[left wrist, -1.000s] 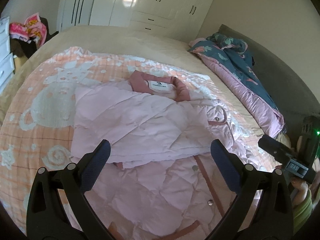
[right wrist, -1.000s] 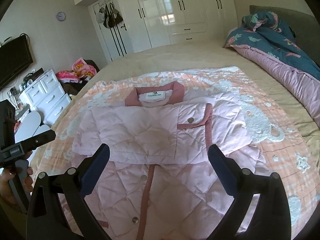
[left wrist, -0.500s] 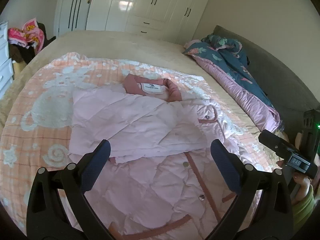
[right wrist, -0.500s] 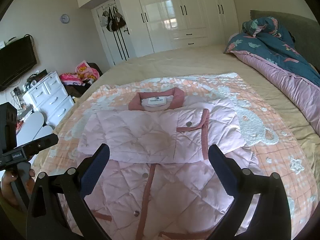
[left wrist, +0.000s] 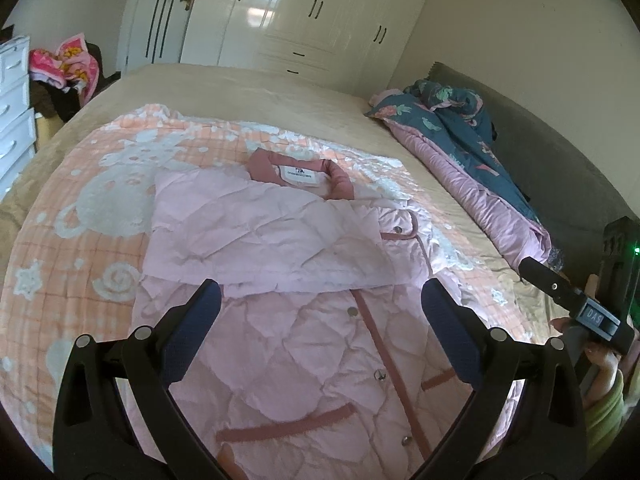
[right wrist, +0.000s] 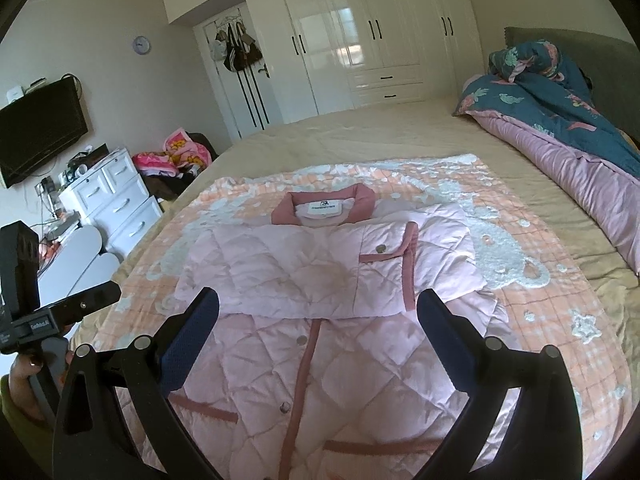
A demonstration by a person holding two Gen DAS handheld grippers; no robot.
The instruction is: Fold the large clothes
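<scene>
Covering most of both views, the bed (right wrist: 360,136) in tan bedding carries an orange-and-white blanket (left wrist: 92,216) with bear shapes. Rolled teal-and-pink quilt (right wrist: 560,120) lies along the headboard side. White wardrobe (right wrist: 360,40) on far wall; white drawer chest (right wrist: 116,204) at the bedside, drawers shut, contents not visible.

Pink quilted jacket (right wrist: 320,340) lies flat on the blanket, collar away from the cameras, both sleeves folded across the chest, darker pink trim and snap buttons down the front. White neck label (left wrist: 298,175) has printing, too small to read.

Left gripper (left wrist: 320,312) hovers over the jacket's lower half, fingers wide apart, empty. Right gripper (right wrist: 318,320) likewise above the hem area, fingers spread, holding nothing. In the left view, the right gripper's body shows "DAS"; the left gripper's tag in the right view is unreadable.
</scene>
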